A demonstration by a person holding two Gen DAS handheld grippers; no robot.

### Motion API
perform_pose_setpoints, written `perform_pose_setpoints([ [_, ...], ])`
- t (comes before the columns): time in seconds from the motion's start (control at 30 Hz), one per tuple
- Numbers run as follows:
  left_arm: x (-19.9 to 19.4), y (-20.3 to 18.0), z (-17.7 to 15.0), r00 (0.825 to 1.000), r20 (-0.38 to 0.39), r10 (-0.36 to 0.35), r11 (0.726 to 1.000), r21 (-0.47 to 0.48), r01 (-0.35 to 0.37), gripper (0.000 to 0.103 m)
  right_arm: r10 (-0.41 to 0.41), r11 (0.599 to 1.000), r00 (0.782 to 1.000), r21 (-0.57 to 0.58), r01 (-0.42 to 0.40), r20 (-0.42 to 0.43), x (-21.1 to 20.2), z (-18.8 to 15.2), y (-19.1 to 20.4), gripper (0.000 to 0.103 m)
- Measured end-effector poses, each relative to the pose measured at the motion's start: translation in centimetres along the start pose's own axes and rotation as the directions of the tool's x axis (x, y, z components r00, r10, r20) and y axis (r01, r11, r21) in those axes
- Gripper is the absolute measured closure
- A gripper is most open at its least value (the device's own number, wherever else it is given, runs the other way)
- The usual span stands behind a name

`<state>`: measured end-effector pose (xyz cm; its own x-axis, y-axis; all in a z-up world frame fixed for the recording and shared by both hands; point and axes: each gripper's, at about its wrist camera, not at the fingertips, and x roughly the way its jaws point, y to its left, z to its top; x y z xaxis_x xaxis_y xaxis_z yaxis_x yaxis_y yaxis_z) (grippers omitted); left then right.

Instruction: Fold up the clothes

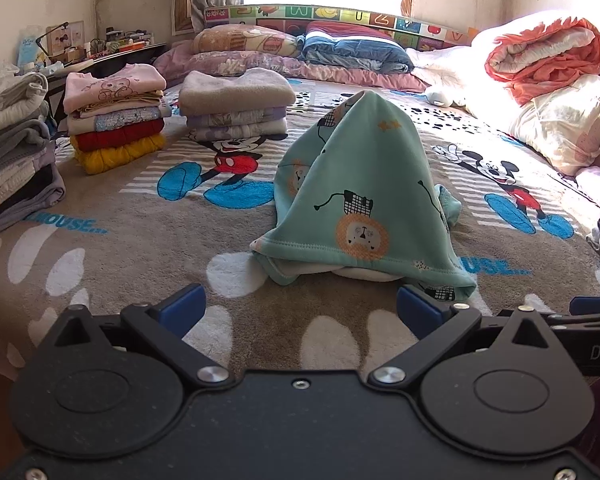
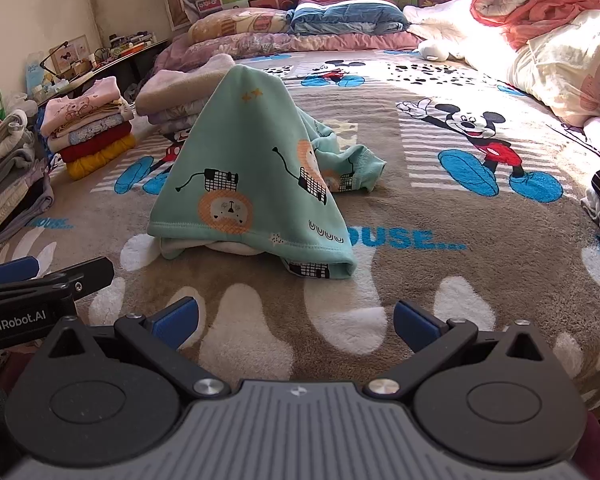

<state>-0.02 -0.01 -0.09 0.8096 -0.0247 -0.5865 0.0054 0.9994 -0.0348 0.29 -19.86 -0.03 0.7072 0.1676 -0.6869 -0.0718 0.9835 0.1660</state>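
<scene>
Both black grippers, left (image 1: 298,312) and right (image 2: 296,318), jaws released, low in frame before a mint lion-print garment (image 1: 360,200) heaped mid-frame on the bed (image 1: 140,232).

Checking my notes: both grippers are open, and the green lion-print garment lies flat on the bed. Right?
Not quite. Both the left gripper and right gripper are open, but the green lion-print garment is not flat: it stands bunched up in a tent-like peak on the bed, as both wrist views show.
</scene>
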Motion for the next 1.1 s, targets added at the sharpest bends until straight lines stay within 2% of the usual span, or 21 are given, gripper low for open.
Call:
perform_pose_setpoints([
  [1.1, 0.97, 0.04, 0.08, 1.0, -0.029, -0.004, 1.0, -0.003, 0.004, 0.0, 0.011, 1.0, 1.0, 0.016, -0.01, -0.009, 0.36, -0.07, -0.27, 0.0],
])
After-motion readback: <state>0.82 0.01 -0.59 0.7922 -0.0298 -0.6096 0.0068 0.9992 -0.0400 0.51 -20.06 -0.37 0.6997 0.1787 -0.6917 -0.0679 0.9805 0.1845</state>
